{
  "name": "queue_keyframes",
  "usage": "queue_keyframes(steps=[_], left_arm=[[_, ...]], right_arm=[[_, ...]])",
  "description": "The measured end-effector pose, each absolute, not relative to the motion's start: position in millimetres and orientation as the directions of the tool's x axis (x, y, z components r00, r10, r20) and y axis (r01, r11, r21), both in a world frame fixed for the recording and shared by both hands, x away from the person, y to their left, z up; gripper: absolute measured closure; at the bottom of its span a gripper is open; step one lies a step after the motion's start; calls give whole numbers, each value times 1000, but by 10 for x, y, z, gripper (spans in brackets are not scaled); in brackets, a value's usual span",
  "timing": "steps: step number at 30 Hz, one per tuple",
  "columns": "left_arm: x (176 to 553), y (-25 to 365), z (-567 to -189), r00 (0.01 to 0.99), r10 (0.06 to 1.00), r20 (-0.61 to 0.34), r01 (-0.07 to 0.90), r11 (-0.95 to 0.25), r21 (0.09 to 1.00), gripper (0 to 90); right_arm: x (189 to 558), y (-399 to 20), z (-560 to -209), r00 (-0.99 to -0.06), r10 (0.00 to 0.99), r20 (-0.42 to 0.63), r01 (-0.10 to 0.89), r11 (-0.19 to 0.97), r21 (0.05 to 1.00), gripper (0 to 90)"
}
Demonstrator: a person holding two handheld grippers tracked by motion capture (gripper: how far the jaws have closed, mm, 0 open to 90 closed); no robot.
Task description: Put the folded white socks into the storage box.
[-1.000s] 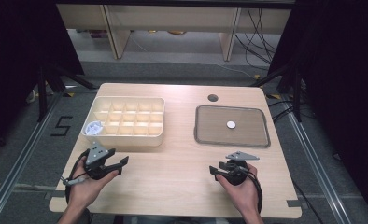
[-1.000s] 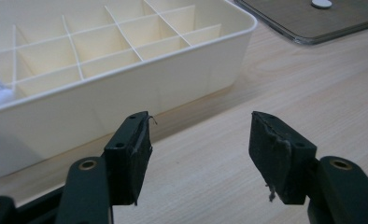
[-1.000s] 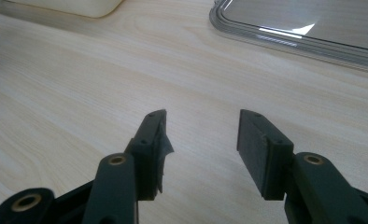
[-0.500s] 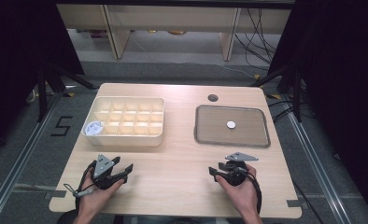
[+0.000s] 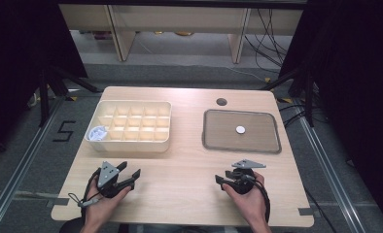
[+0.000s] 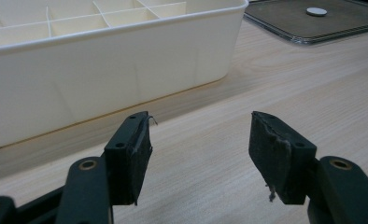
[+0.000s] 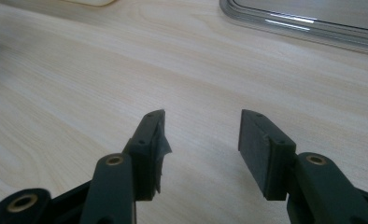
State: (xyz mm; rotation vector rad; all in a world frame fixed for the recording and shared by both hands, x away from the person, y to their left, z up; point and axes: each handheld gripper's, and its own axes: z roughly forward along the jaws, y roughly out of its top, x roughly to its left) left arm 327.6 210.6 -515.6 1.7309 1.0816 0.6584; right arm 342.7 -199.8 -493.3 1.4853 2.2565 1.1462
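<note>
A cream compartment box (image 5: 130, 124) stands on the left half of the wooden table (image 5: 189, 160), with a small white-and-blue item (image 5: 98, 132) in its left end cell. A grey tray (image 5: 241, 131) on the right holds one small white disc (image 5: 240, 129). My left gripper (image 5: 129, 173) rests near the front left edge, open and empty, pointing right; the box wall (image 6: 102, 79) and the tray with the disc (image 6: 316, 11) lie ahead of it (image 6: 198, 149). My right gripper (image 5: 220, 180) sits at the front right, open and empty (image 7: 201, 140), pointing left over bare wood.
A small dark hole (image 5: 221, 102) marks the table behind the tray. The tray's rim (image 7: 303, 25) crosses the top of the right gripper view. Shelving and cables stand beyond the far edge. Dark floor with a painted "5" (image 5: 63, 131) lies left of the table.
My left gripper has slid right and toward the front edge of the table. The right gripper has stayed where it was.
</note>
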Motion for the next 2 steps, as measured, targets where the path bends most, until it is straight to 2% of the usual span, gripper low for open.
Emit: queue_keyframes(steps=[2], left_arm=[[3272,2100,-5150,460,887,-42,370,-149,917,383]], right_arm=[[3427,-2000,-4930,-465,854,233,694,189,694,517]])
